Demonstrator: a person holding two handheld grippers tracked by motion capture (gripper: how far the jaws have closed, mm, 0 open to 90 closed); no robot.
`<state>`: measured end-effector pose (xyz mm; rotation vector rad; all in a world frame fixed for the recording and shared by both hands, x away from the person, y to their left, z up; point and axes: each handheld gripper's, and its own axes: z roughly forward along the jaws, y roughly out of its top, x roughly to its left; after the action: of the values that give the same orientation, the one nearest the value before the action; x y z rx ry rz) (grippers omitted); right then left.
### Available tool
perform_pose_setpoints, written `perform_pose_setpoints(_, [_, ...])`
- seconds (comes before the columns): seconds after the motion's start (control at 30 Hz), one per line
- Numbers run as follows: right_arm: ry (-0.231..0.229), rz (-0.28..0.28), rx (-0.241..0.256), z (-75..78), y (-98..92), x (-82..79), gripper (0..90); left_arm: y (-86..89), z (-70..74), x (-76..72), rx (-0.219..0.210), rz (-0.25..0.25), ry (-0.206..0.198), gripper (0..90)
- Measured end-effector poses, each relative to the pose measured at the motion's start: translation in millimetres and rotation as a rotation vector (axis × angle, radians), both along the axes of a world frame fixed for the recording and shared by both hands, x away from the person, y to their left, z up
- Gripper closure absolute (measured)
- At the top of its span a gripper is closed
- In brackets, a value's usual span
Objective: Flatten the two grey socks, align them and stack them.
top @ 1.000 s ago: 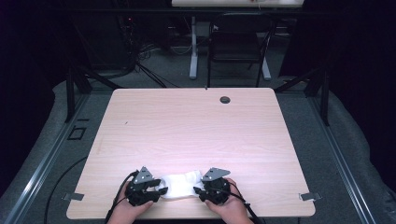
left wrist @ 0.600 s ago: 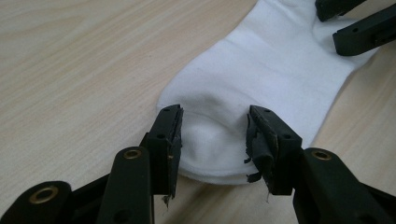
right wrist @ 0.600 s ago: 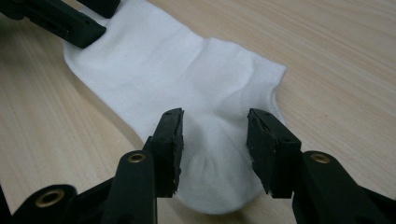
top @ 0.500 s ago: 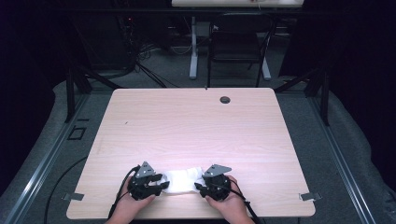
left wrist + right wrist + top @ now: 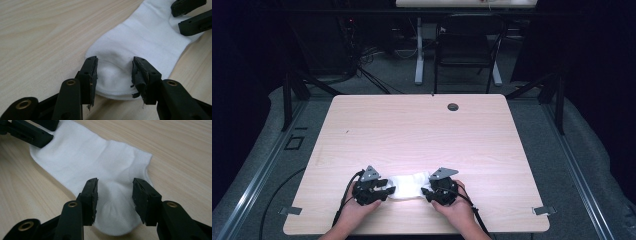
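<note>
White sock [image 5: 408, 184] lies at the table's [image 5: 422, 130] six o'clock edge, now slightly more bunched than a second ago. Left gripper [image 5: 115, 75] and right gripper [image 5: 115, 195] straddle its ends, jaws apart, likely about to pinch.

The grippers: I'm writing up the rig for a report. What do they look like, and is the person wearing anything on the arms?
Both the left gripper and right gripper are black, each topped by a grey three-cornered plate and trailing a black cable. Up close, each has two flat black jaws with brass-coloured rivets; the left's pads look frayed. The forearms show no sleeves.
</note>
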<state>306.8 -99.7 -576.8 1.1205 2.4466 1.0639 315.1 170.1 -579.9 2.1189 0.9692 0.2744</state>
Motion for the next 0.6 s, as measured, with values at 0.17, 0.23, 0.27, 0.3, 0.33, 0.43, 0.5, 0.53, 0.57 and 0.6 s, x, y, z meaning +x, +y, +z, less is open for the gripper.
perform_pose_setpoints(0.17, [0.013,-0.019,0.017,0.1,-2.5,10.2,55.8,-2.5,-1.0,8.8,-0.010,0.011,-0.006,55.7])
perform_pose_setpoints(0.23, [0.016,-0.026,0.021,-0.1,-3.6,12.2,55.9,-2.6,-1.5,10.4,-0.010,0.011,-0.012,55.7])
perform_pose_setpoints(0.27, [0.013,-0.030,0.031,-0.9,-4.5,14.2,55.8,-2.9,-2.2,12.3,-0.013,0.011,-0.019,55.7])
perform_pose_setpoints(0.3, [0.016,-0.033,0.040,-1.2,-5.6,16.5,55.8,-3.3,-2.8,13.4,-0.019,0.016,-0.021,55.7])
perform_pose_setpoints(0.33, [0.020,-0.040,0.047,-1.4,-6.4,18.0,55.9,-3.3,-3.0,14.3,-0.021,0.016,-0.022,55.7])
perform_pose_setpoints(0.43, [0.019,-0.049,0.051,-1.8,-8.4,22.7,56.1,-3.1,-4.1,17.7,-0.032,0.018,-0.029,55.7])
perform_pose_setpoints(0.5, [0.018,-0.049,0.049,-1.7,-8.3,23.4,56.0,-3.2,-4.5,18.6,-0.035,0.026,-0.030,55.7])
perform_pose_setpoints(0.53, [0.019,-0.044,0.042,-1.3,-8.2,24.1,55.9,-3.0,-4.8,19.4,-0.042,0.024,-0.028,55.7])
perform_pose_setpoints(0.57, [0.013,-0.044,0.033,-1.2,-7.6,24.9,55.1,-3.4,-5.1,19.7,-0.046,0.030,-0.030,55.7])
perform_pose_setpoints(0.6, [0.013,-0.039,0.037,-1.4,-7.4,25.5,54.5,-3.5,-4.7,19.4,-0.047,0.035,-0.029,55.6])
